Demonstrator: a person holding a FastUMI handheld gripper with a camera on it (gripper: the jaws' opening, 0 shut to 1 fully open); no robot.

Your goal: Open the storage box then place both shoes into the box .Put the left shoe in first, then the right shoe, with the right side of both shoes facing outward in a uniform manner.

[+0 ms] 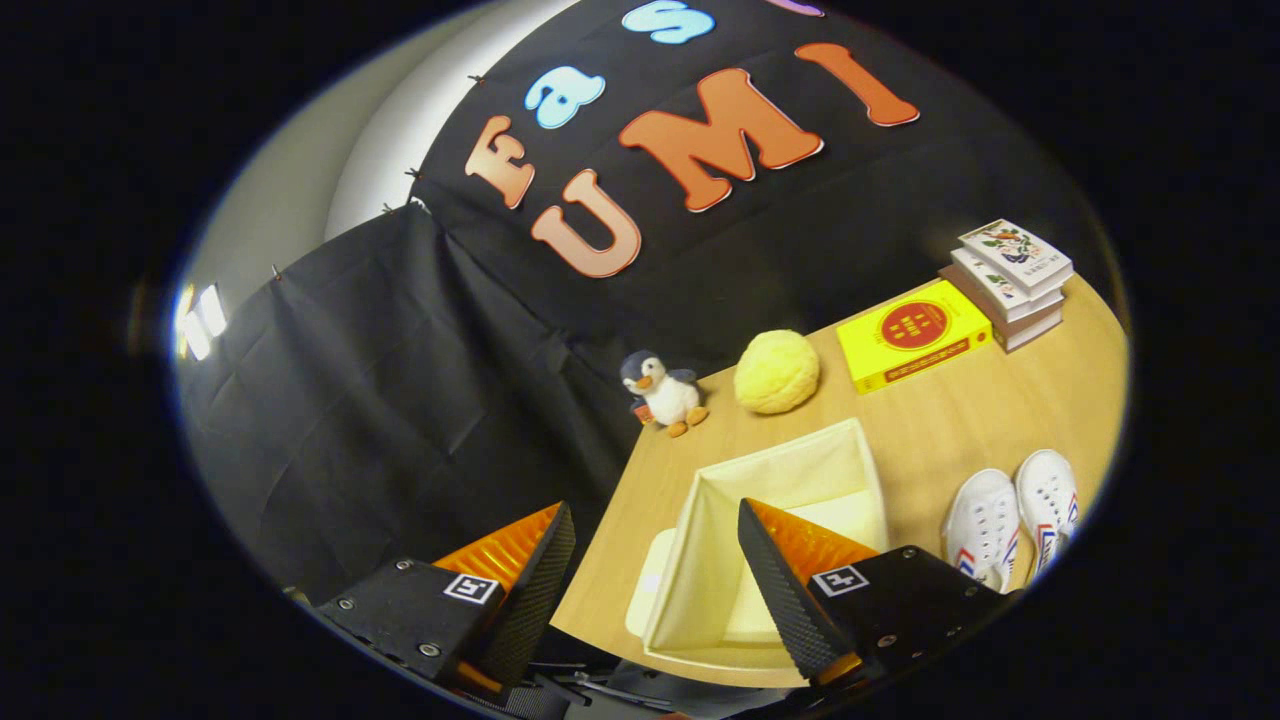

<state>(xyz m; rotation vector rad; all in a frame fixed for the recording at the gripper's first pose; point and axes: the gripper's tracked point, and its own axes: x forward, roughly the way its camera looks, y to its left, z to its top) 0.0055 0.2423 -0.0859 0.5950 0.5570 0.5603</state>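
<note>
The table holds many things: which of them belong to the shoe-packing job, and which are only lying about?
Belong to the job:
- storage box, open, empty inside, its lid under it
- pair of white shoes, beside the box
- tongs, open, holding nothing, above the box's near edge

Only lying about:
- penguin toy
- yellow ball
- yellow book
- stack of books

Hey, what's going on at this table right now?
A hand-held gripper hovers with its fingers open and holding nothing, above the near edge of the table. The cream storage box just ahead is open, its lid seemingly under it, with nothing visible inside. Both white shoes sit side by side beside the box, not yet packed.
</note>
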